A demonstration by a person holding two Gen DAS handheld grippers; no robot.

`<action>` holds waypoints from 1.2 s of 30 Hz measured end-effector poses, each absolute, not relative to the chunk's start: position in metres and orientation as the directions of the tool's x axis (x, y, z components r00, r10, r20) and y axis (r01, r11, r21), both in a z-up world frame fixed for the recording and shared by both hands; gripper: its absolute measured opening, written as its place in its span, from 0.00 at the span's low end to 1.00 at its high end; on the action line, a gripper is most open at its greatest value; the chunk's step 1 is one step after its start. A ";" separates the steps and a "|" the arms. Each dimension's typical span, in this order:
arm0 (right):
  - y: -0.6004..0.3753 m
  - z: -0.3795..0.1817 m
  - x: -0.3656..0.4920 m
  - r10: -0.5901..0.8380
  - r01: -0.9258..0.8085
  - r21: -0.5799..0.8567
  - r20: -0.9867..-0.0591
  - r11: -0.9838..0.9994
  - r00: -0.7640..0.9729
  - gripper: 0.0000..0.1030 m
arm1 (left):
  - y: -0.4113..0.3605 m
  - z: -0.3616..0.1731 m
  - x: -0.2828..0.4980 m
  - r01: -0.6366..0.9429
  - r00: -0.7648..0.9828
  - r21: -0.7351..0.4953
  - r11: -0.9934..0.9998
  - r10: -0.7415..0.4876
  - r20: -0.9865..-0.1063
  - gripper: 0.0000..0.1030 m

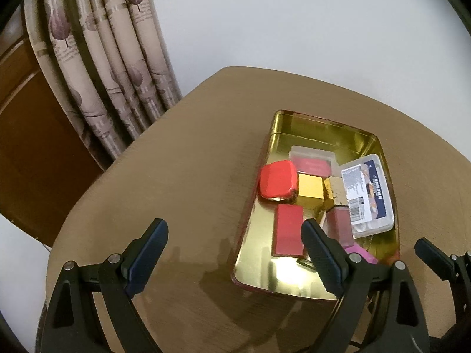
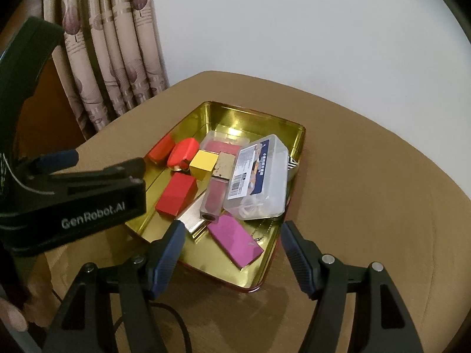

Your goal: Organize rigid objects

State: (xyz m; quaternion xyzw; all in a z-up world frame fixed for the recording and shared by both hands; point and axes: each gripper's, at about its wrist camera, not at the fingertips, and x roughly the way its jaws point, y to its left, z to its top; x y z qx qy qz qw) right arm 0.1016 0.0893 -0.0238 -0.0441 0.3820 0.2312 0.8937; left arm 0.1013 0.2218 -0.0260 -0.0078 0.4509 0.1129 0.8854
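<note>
A gold tin tray [image 1: 312,129] [image 2: 235,120] on the tan table holds small rigid items. Among them are a red rounded box [image 1: 276,182] [image 2: 183,153], a gold cube [image 1: 310,189] [image 2: 203,163], a red block [image 1: 288,232] [image 2: 176,194], a clear labelled case [image 1: 368,194] [image 2: 259,182], a lip-gloss tube [image 2: 213,195] and a pink box [image 2: 235,242]. My left gripper [image 1: 234,253] is open over bare table at the tray's near left corner. My right gripper [image 2: 232,253] is open just above the tray's near edge, with the pink box below it and nothing gripped.
The round tan table [image 1: 176,161] [image 2: 368,191] stands against a white wall, with a patterned curtain [image 1: 97,67] and a brown wooden panel at the back left. In the right wrist view the left gripper's black body [image 2: 73,203] sits left of the tray. A black cable [image 2: 176,320] runs near the front.
</note>
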 end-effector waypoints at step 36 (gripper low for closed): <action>0.097 -0.037 0.103 0.376 -0.445 0.115 -0.740 0.888 0.557 0.67 | 0.223 -0.027 0.105 -0.217 0.565 0.088 0.972 0.198 -0.801 0.87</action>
